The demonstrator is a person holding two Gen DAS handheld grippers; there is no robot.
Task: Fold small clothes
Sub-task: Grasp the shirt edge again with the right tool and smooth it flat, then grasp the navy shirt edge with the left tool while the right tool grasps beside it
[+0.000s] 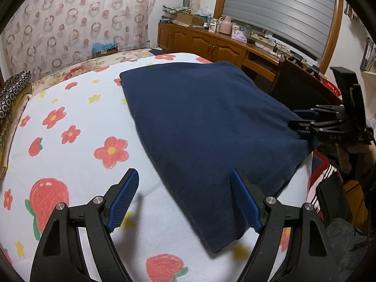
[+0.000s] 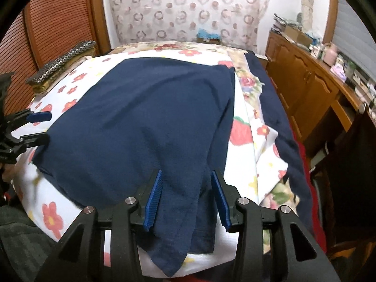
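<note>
The right claw (image 2: pixel 186 197) stands part-spread with a bunched corner of the navy garment (image 2: pixel 141 117) lying loose between its blue pads (image 2: pixel 154 202), at the near right corner of the bed (image 2: pixel 244 171). The left claw (image 1: pixel 185 202) is spread wide at the near edge, one pad over the garment's hem, gripping nothing. The garment lies flat across the flowered sheet (image 1: pixel 77 141), toward the bed's right edge.
</note>
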